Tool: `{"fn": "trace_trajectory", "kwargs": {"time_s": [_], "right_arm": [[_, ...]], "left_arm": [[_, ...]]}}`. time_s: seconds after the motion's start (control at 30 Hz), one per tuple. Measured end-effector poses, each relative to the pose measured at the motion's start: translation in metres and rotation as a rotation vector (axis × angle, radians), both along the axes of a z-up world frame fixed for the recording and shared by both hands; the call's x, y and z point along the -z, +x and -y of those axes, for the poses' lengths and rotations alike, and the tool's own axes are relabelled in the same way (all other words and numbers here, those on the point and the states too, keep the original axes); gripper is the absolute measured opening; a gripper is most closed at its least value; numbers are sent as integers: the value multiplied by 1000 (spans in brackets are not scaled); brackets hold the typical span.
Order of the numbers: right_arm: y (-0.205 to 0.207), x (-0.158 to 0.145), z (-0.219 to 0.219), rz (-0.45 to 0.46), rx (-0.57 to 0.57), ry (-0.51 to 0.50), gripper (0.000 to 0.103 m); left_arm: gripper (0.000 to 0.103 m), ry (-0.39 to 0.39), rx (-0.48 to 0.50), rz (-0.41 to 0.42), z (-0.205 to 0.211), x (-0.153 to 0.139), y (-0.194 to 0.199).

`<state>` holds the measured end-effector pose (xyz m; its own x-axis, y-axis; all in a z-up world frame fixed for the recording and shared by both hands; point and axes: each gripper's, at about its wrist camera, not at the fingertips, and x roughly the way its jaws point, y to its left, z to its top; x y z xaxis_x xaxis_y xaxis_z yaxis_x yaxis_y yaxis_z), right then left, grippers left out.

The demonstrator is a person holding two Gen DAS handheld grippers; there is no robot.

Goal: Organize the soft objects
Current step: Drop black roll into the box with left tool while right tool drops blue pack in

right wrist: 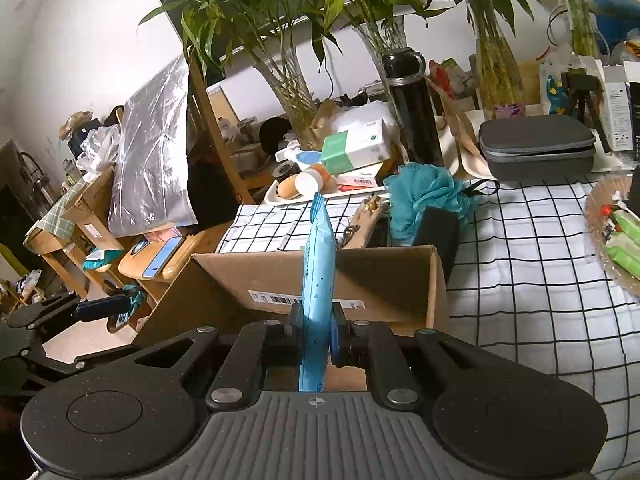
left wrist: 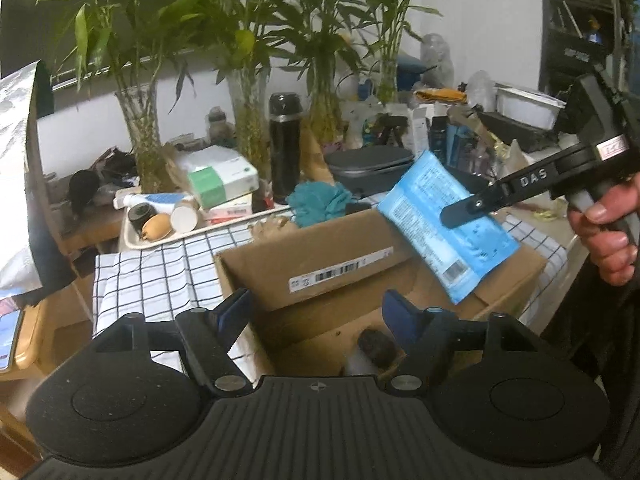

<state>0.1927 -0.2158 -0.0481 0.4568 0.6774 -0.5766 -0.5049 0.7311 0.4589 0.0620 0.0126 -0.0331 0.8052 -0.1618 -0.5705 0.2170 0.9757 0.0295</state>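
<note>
The blue soft packet (right wrist: 318, 280) hangs edge-on over the open cardboard box (right wrist: 360, 276), pinched between the pads of the right hand-held gripper (right wrist: 316, 334); the left hand-held gripper (left wrist: 316, 312) stands wide apart, empty, above the box's near edge; a teal bath pouf (right wrist: 424, 192) lies behind the box on the checked tablecloth (right wrist: 540, 280).

Bamboo stalks in glass vases (right wrist: 298, 92), black flask (right wrist: 412, 108), grey zip case (right wrist: 536, 146) — checked tablecloth (right wrist: 520, 280)
</note>
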Motion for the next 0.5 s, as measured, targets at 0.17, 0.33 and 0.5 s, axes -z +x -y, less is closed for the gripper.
{"fn": "trace_trajectory", "kwargs": {"time_s": [0.17,0.33,0.5], "right_arm": [[1,1,-1,-9,-7,5,15],[1,0,-1,-16,-29,32,15],[1,0,-1,-27,-58,64,15]], "left_arm": [[71,-17,-19,-10,-7,2,-3],[71,-30,-33,-20,-12,2,-4],[71,-40,-40,-23,-13,1,-3]]}}
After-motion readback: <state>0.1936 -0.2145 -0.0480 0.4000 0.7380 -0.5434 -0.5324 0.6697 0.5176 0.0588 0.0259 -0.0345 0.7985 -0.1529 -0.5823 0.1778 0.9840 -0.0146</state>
